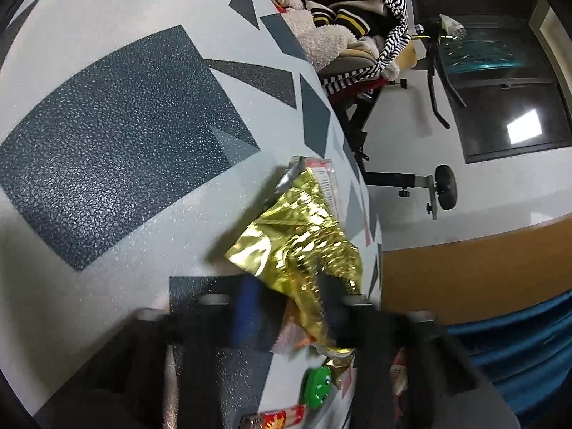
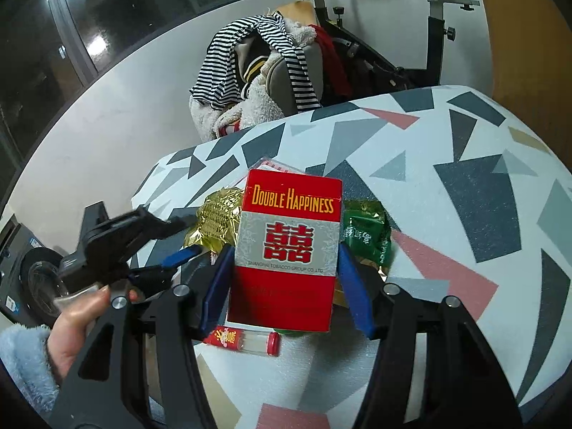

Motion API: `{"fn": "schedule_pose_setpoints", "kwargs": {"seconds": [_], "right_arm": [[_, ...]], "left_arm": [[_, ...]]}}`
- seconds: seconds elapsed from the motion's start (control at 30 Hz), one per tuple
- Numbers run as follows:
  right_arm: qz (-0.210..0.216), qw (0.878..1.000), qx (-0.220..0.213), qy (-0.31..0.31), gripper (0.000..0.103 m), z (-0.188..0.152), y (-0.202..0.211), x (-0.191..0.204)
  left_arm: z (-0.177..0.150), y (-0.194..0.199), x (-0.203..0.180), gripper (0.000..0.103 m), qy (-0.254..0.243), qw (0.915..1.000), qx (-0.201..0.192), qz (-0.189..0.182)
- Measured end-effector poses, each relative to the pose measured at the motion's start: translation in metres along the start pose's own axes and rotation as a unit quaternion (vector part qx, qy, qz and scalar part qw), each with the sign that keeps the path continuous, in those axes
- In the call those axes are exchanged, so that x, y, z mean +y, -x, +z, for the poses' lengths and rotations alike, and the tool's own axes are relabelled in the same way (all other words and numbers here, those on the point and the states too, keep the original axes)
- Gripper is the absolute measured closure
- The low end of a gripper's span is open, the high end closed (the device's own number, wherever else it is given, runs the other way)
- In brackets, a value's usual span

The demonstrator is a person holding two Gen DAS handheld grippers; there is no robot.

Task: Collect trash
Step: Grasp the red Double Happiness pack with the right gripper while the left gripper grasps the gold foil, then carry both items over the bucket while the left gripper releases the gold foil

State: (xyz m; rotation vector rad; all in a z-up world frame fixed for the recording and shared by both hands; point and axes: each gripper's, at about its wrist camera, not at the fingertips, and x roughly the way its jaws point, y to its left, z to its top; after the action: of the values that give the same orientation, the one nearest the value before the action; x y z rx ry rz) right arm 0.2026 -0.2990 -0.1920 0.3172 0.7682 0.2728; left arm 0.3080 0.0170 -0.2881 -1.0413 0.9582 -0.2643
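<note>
I see the right gripper (image 2: 286, 268) clamped on the red pack (image 2: 286, 246), and the left gripper (image 1: 289, 307) pinching the gold wrapper (image 1: 300, 243) on the table (image 1: 107, 53).

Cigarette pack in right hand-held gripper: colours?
Red with a grey band, cigarette pack; clearest in right wrist view.

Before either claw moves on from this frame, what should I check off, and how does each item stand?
1. Right claw clamps the red pack: ok, both pads sit against its sides.
2. Left claw has the gold wrapper: ok, foil pinched between its fingers.
3. Claws clear of each other: ok, apart in the right wrist view.
4. Green wrapper collected: not ok, it lies on the table.
5. Lighter collected: not ok.
6. Trash bin in reach: cannot tell, none visible.
</note>
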Motion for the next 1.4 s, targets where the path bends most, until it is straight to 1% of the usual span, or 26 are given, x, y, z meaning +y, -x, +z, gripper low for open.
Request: {"fn": "schedule_pose_setpoints", "kwargs": {"seconds": [0.03, 0.1, 0.17, 0.2, 0.23, 0.3, 0.37, 0.4, 0.43, 0.47, 0.5, 0.53, 0.67, 0.8, 0.87, 1.07, 1.17, 1.23, 1.33, 1.4], "right_arm": [[0.0, 1.0, -0.001, 0.0, 0.044, -0.001, 0.002, 0.0], [0.0, 1.0, -0.002, -0.001, 0.044, -0.002, 0.007, -0.001], [0.0, 1.0, -0.004, 0.001, 0.044, -0.002, 0.012, -0.001], [0.0, 1.0, -0.004, 0.001, 0.044, -0.002, 0.014, -0.001], [0.0, 1.0, -0.005, 0.002, 0.044, -0.002, 0.016, -0.001], [-0.001, 1.0, -0.006, 0.005, 0.044, -0.003, 0.022, 0.001], [-0.005, 1.0, -0.01, 0.014, 0.044, -0.004, 0.029, 0.005], [-0.006, 1.0, -0.01, 0.015, 0.044, -0.004, 0.031, 0.006], [-0.006, 1.0, -0.011, 0.018, 0.044, -0.005, 0.035, 0.007], [-0.006, 1.0, -0.012, 0.021, 0.044, -0.006, 0.039, 0.009], [-0.006, 1.0, -0.012, 0.023, 0.044, -0.008, 0.043, 0.011], [-0.007, 1.0, -0.012, 0.026, 0.044, -0.008, 0.046, 0.012], [-0.013, 0.999, -0.013, 0.047, 0.044, -0.016, 0.062, 0.022], [-0.016, 0.998, -0.012, 0.062, 0.044, -0.024, 0.075, 0.03], [-0.016, 0.997, -0.012, 0.069, 0.044, -0.03, 0.082, 0.035], [-0.018, 0.996, -0.009, 0.09, 0.044, -0.052, 0.104, 0.045], [-0.019, 0.995, -0.008, 0.095, 0.044, -0.061, 0.112, 0.048], [-0.02, 0.995, -0.006, 0.098, 0.044, -0.067, 0.116, 0.049], [-0.019, 0.995, -0.003, 0.102, 0.044, -0.077, 0.122, 0.051], [-0.019, 0.994, -0.002, 0.106, 0.044, -0.083, 0.125, 0.052]], "left_arm": [[0.0, 0.003, -0.005, 0.095, -0.021, 0.9998, -0.006, 0.004], [0.001, 0.009, -0.016, 0.097, -0.062, 0.9979, -0.014, 0.008], [0.002, 0.021, -0.034, 0.098, -0.118, 0.9926, -0.023, 0.017], [0.003, 0.029, -0.047, 0.099, -0.151, 0.9879, -0.028, 0.019], [0.003, 0.034, -0.055, 0.099, -0.173, 0.9841, -0.032, 0.021], [0.0, 0.049, -0.076, 0.099, -0.234, 0.9708, -0.041, 0.03], [-0.007, 0.065, -0.095, 0.099, -0.291, 0.9545, -0.052, 0.042], [-0.012, 0.072, -0.102, 0.099, -0.315, 0.9465, -0.054, 0.048], [-0.016, 0.077, -0.106, 0.099, -0.329, 0.9415, -0.055, 0.052], [-0.022, 0.084, -0.112, 0.099, -0.35, 0.9333, -0.057, 0.059], [-0.027, 0.09, -0.116, 0.099, -0.365, 0.9272, -0.058, 0.064], [-0.035, 0.098, -0.12, 0.099, -0.388, 0.9169, -0.059, 0.071], [-0.059, 0.123, -0.126, 0.099, -0.432, 0.8963, -0.055, 0.082], [-0.089, 0.146, -0.124, 0.099, -0.46, 0.8822, -0.042, 0.091], [-0.102, 0.156, -0.121, 0.099, -0.467, 0.8784, -0.036, 0.098], [-0.138, 0.185, -0.111, 0.099, -0.47, 0.876, -0.021, 0.105], [-0.155, 0.198, -0.105, 0.099, -0.475, 0.8734, -0.015, 0.107], [-0.165, 0.206, -0.102, 0.099, -0.476, 0.8731, -0.013, 0.104], [-0.179, 0.217, -0.094, 0.099, -0.472, 0.8763, -0.008, 0.096], [-0.189, 0.221, -0.089, 0.099, -0.476, 0.8738, -0.005, 0.097]]}}
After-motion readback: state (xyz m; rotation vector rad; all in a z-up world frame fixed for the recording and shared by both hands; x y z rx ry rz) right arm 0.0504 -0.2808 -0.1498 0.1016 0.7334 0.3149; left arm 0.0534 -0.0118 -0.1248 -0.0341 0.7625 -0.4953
